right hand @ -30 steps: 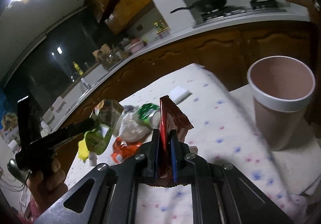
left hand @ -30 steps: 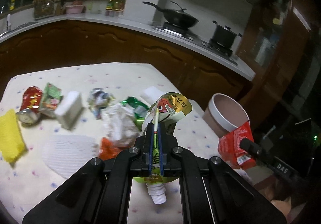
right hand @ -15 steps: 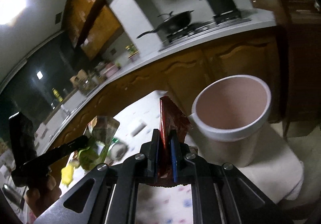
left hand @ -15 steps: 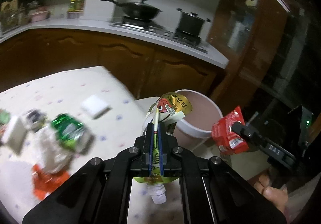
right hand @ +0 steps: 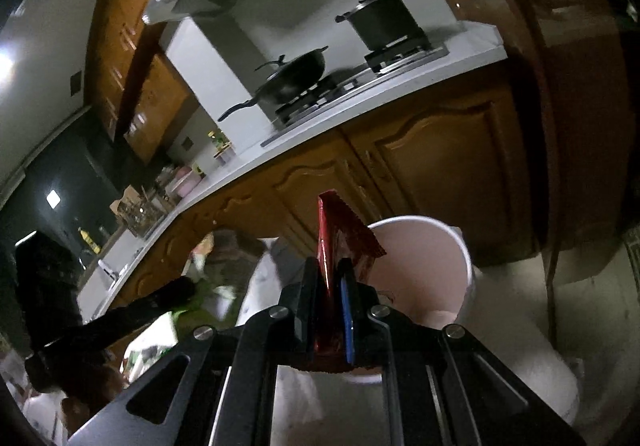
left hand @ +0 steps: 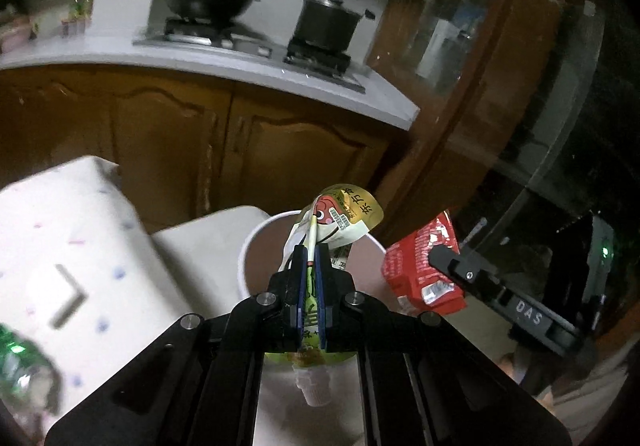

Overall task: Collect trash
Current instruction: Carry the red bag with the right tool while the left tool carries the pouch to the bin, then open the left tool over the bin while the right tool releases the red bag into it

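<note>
Crinkled red wrapper (right hand: 340,242), yellow-green spouted pouch (left hand: 340,222)

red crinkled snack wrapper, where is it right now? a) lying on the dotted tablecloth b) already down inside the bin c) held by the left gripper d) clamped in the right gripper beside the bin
d: the red crinkled snack wrapper stands clamped in the right gripper, by the white round bin's rim.

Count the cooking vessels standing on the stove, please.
2: a black wok on the left burner and a lidded black pot on the right burner. Others may be hidden.
</note>
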